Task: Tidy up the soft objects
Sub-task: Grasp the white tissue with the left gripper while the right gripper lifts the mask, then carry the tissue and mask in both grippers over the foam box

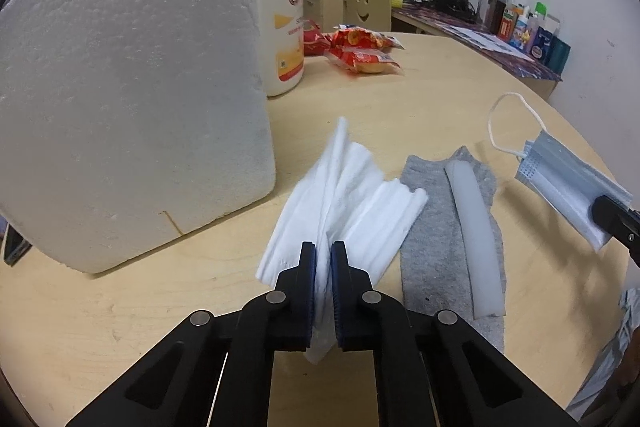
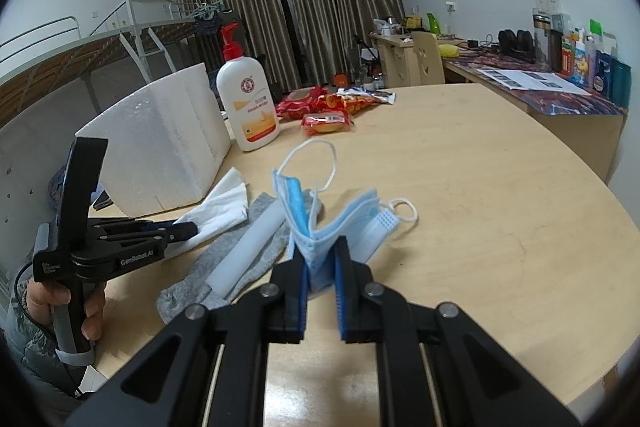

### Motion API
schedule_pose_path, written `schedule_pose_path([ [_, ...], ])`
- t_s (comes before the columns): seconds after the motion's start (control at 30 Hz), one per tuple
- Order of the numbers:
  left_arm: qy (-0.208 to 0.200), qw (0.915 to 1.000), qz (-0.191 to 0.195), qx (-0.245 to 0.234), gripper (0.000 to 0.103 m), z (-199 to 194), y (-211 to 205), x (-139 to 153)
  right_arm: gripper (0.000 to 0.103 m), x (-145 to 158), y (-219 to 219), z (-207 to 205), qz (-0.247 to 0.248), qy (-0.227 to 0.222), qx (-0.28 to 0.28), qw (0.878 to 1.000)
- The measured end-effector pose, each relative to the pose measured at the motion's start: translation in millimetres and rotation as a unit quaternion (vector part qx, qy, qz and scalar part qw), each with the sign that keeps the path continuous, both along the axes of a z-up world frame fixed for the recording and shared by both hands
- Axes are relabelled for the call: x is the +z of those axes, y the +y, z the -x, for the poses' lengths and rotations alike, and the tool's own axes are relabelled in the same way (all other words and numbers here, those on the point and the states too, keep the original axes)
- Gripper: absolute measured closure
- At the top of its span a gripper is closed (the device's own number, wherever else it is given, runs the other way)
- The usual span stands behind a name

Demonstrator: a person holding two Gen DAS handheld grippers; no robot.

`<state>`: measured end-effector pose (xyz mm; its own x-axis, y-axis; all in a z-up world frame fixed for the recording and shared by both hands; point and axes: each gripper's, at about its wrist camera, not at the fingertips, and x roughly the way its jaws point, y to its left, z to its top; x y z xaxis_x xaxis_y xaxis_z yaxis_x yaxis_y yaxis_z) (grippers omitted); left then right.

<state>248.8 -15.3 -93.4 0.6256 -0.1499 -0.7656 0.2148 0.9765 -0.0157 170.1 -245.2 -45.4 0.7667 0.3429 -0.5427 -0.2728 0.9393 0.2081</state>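
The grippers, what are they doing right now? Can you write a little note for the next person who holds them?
Left gripper: shut on the white crumpled tissue, lifted off the round wooden table.
Right gripper: shut on the blue pleated face mask.
Grey cotton sock lies flat on the table, a white translucent foam strip resting on it.
White styrofoam box stands to the left.
Done: both items grasped. Left: place them, then sock and strip.
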Motion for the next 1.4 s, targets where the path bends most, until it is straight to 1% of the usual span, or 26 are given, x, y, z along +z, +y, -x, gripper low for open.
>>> schedule_pose_path([
  [0.13,-0.014,0.9999,0.003,0.0,0.095,4,3,5,0.089,2,0,1,0.0,-0.003,-0.004,1.0],
  [0.27,-0.042,0.999,0.013,-0.006,0.095,15,5,18,0.089,7,1,6,0.002,-0.011,-0.006,1.0],
  [0.37,-0.053,0.9984,0.017,-0.005,0.095,21,7,26,0.089,12,3,12,0.003,-0.02,-0.006,1.0],
  [0.5,-0.068,0.9973,0.027,-0.006,0.095,33,12,37,0.089,19,5,20,0.007,-0.031,-0.005,0.999],
  [0.77,-0.101,0.9943,0.033,-0.009,0.095,61,18,60,0.089,35,10,38,0.012,-0.058,-0.001,0.998],
  [1.03,-0.143,0.9889,0.039,-0.005,0.095,94,25,84,0.089,54,17,55,0.016,-0.088,0.006,0.996],
  [1.4,-0.205,0.9779,0.037,0.012,0.095,140,38,114,0.089,73,26,75,0.018,-0.13,0.027,0.991],
])
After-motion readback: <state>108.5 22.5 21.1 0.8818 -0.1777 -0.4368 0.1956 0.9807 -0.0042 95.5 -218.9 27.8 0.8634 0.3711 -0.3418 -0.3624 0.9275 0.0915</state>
